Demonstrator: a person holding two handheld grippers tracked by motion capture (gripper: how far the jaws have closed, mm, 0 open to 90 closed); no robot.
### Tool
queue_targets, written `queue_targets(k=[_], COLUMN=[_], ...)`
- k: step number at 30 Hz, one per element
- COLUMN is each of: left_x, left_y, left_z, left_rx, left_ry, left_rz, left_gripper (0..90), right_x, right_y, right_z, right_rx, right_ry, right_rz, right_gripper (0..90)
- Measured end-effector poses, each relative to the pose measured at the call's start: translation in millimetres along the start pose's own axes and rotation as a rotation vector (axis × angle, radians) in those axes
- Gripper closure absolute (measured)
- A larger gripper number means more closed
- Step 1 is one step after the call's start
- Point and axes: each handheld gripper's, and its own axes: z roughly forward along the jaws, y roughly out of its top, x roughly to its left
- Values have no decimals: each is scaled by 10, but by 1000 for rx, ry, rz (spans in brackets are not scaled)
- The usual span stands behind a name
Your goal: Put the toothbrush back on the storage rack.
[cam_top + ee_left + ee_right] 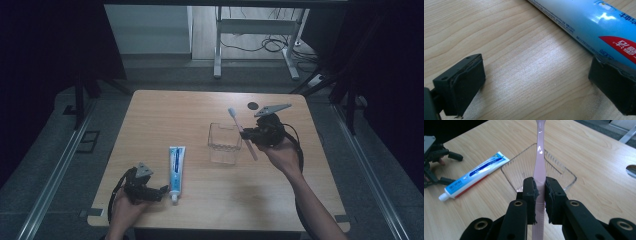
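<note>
A blue and white toothpaste tube (176, 167) lies on the wooden table (165, 115), cap toward the front edge. My left gripper (161, 194) stands open just left of the cap end; in the left gripper view its jaws (536, 75) rest wide apart on the wood, the right one against the tube (594, 22). My right gripper (246, 134) is shut on the handle of a pink toothbrush (236, 120), held tilted beside a clear square cup (224, 143). In the right gripper view the jaws (540, 192) clamp the toothbrush (539, 157) over the cup (524, 167).
A small dark disc (253, 105) lies on the table behind the right gripper. Beyond the far edge stand a white desk frame (255, 30) and loose floor cables (272, 46). Metal rails (55, 175) run along both sides of the table.
</note>
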Motion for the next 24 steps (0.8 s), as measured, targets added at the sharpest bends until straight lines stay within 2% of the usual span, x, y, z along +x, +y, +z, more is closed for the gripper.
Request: queue_targets(k=[24], left_x=[0], left_y=[0], left_z=[0], left_rx=[0], left_ry=[0], left_rz=[0], left_gripper=[9], right_x=[88], right_y=[390], right_z=[125], right_rx=[-66], right_ry=[3], right_rz=[-28], right_gripper=[785])
